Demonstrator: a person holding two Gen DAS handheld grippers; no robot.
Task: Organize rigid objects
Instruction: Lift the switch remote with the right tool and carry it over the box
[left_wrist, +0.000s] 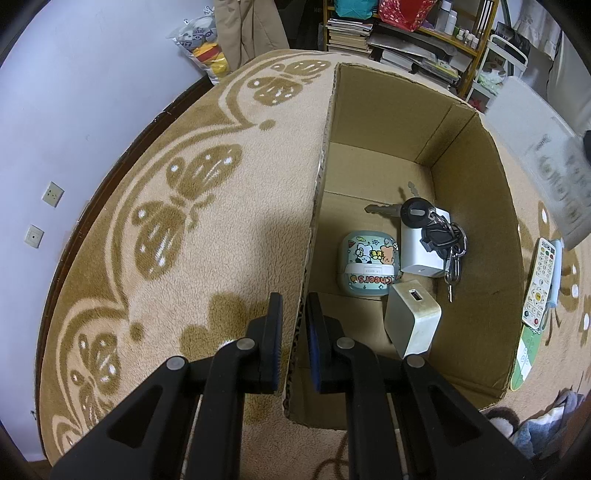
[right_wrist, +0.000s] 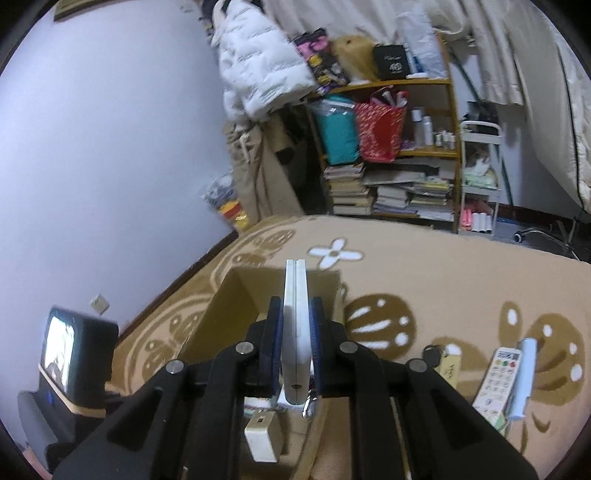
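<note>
An open cardboard box sits on the butterfly rug. Inside lie a cartoon-print case, a white charger under a bunch of keys, and a cream charger cube. My left gripper is shut on the box's near wall. My right gripper is shut on a white remote control, held edge-on above the box. That remote shows blurred at the right of the left wrist view.
Another white remote and a pale blue object lie on the rug right of the box, with a small black item and tag. A small screen device stands left. A cluttered bookshelf stands behind.
</note>
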